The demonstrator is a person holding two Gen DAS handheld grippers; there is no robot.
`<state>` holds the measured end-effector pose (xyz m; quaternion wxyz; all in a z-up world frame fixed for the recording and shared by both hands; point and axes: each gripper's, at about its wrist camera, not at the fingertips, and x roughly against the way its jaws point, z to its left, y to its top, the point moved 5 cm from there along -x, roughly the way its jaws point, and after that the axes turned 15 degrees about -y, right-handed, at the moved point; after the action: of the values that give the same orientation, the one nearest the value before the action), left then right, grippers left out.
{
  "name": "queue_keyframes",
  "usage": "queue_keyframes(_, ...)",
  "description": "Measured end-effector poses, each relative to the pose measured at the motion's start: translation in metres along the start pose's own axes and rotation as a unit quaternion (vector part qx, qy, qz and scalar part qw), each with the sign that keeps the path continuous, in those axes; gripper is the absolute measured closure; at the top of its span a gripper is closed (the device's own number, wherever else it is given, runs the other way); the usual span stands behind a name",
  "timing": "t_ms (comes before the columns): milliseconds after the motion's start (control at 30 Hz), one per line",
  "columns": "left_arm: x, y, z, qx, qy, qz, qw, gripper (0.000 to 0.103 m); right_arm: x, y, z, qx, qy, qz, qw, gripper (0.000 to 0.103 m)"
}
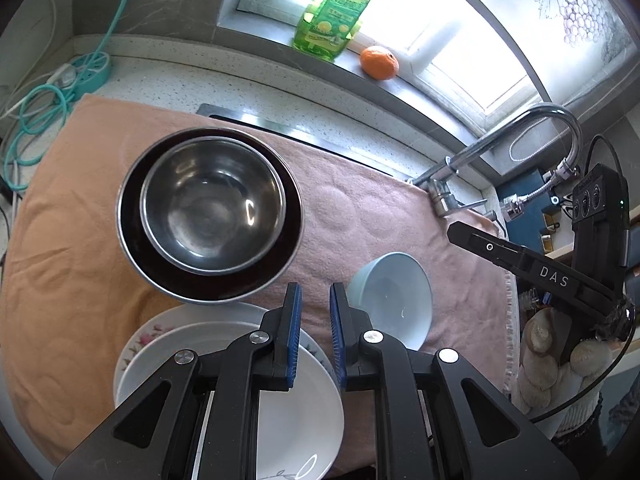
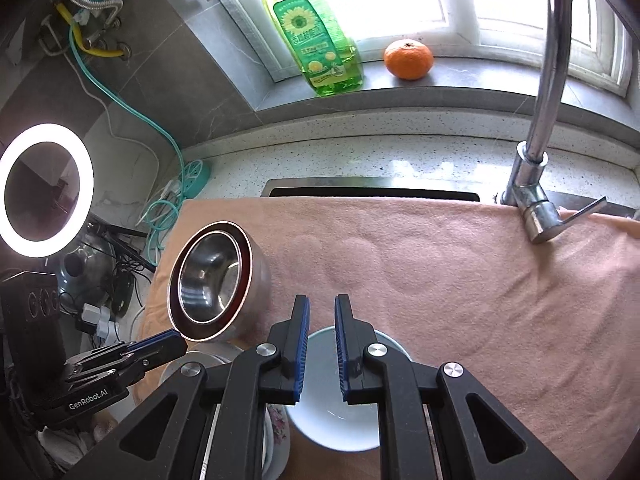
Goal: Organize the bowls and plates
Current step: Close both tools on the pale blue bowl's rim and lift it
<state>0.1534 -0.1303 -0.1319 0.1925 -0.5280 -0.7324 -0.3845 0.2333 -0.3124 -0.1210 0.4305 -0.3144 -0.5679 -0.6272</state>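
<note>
Both claws were nearly closed and held nothing: the left claw (image 1: 314, 312) hung over 2 stacked plates (image 1: 224, 364) at the near left, the right claw (image 2: 322, 332) over the pale blue bowl (image 1: 394, 300) just right of them. Farther left, 2 nested steel bowls (image 1: 210, 212) sat on the towel (image 1: 360, 204). Lowered like this, closed fingers would likely tip the blue bowl or chip its rim.

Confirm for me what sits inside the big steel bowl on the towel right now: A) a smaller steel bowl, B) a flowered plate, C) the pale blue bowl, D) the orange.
A: the left wrist view shows a smaller steel bowl nested inside the big steel bowl, while the pale blue bowl stands apart on the towel.
</note>
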Motion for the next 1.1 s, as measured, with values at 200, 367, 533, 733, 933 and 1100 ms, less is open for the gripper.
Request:
queue_keyframes(200,-0.02,-0.01,-0.01,-0.001,-0.005,0.017,0.9998,0.09,-0.008,-0.018,-0.03,-0.015,-0.01,0.019,1.0,0.091)
queue_keyframes(367,-0.034,-0.017,-0.015,-0.002,-0.002,0.03,0.9996,0.09,-0.018,-0.033,-0.048,-0.03,-0.011,0.038,0.999,0.091)
queue_keyframes(533,-0.045,-0.018,-0.019,-0.008,0.005,0.039,0.9992,0.09,-0.026,-0.047,-0.058,-0.039,-0.002,0.055,0.998,0.091)
queue_keyframes(733,-0.057,-0.02,-0.02,-0.012,0.011,0.05,0.9986,0.09,-0.031,-0.057,-0.055,-0.032,0.004,0.065,0.997,0.091)
queue_keyframes(933,-0.064,-0.021,-0.019,-0.011,0.015,0.055,0.9983,0.09,-0.037,-0.063,-0.057,-0.034,0.006,0.073,0.997,0.091)
queue_keyframes(1100,-0.069,-0.021,-0.016,-0.002,0.009,0.061,0.9981,0.09,-0.041,-0.065,-0.058,-0.035,0.005,0.077,0.996,0.091)
